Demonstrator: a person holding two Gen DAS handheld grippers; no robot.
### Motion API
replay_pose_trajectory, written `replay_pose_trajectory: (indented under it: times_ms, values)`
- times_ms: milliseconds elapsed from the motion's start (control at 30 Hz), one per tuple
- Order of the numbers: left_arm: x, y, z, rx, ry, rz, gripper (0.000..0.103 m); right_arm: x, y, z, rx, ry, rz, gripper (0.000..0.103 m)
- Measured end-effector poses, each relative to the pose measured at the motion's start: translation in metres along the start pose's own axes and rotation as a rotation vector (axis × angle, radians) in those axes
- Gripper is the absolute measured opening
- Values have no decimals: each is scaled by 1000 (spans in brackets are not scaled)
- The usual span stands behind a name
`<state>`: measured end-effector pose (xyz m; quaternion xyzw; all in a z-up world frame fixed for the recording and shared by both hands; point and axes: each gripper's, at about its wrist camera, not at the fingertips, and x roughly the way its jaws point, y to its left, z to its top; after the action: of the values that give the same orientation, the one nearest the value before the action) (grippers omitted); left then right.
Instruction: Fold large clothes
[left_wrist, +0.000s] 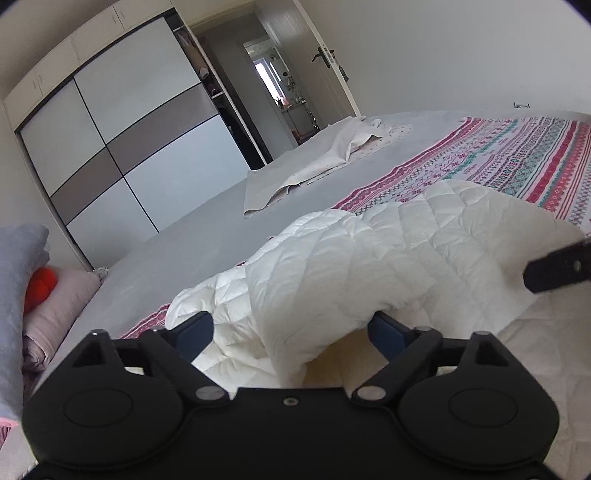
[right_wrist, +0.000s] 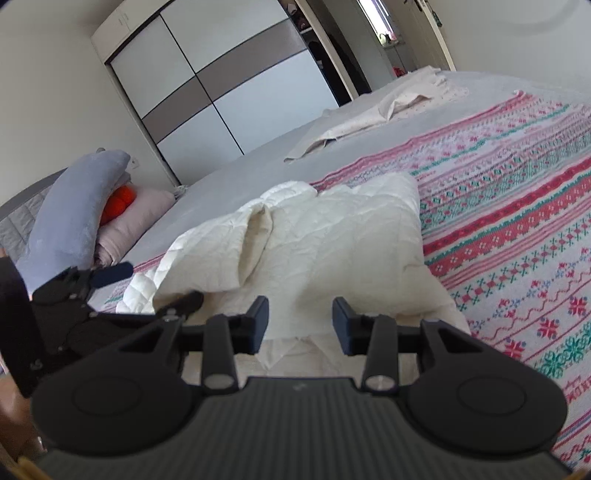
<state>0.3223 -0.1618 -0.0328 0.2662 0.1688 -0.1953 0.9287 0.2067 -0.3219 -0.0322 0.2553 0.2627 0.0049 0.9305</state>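
A white quilted garment (left_wrist: 354, 273) was seen lying rumpled near the near edge of the bed (left_wrist: 207, 236), resting partly on a patterned pink and teal blanket (left_wrist: 517, 162) that covered the right side of the bed. At the left edge, a pile of pillows (right_wrist: 74, 221) was stacked by the headboard corner, and a beige cloth (left_wrist: 314, 162) was spread toward the far edge.

The left gripper (left_wrist: 291, 332) was held with its 2 fingers spread wide on either side of a raised fold of the garment; the pads were not seen pressing on the fabric. The right gripper (right_wrist: 300, 325) was held with its fingers parted more narrowly, just above the garment's near hem, and nothing was seen pinched between them.

The step in hand was judged to be the taking hold of the garment's near edge at 2 points, so that it could be lifted and laid flat. It would be done well if a single layer of hem were caught by each gripper rather than a bunched fold, and if the 2 holds were set well apart, so that the cloth would be drawn taut between them. The blanket beneath should be kept out of either pinch, since it could be dragged along with the garment.
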Motion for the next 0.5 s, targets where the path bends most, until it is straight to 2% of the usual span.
replay_pose_trajectory:
  times_ms: [33,100,167,267,300,367,400,433,467,500]
  values:
    - [5,2,-1,-26,9,5,58,4,-5,-2,20,17,-4,38]
    - [7,17,-6,-143,23,18,39,9,-10,-4,29,48,-20,37]
    - [-3,43,-18,-326,3,35,38,10,-13,-4,34,60,-12,36]
    - [-11,88,-49,-587,49,15,39,8,-14,-5,34,70,-2,37]
    - [-11,101,-63,-666,79,-24,41,7,-14,-6,42,72,0,39]
    - [-7,123,-86,-788,106,-171,47,5,-14,-7,82,80,3,42]
    - [-5,129,-94,-819,105,-232,58,4,-13,-7,88,85,0,42]
    - [-4,132,-100,-834,101,-260,70,3,-10,-6,82,91,-13,42]
    - [-4,135,-103,-840,93,-257,74,1,-7,-5,69,92,-23,42]
    - [-3,137,-104,-845,85,-249,78,0,-5,-5,56,90,-31,48]
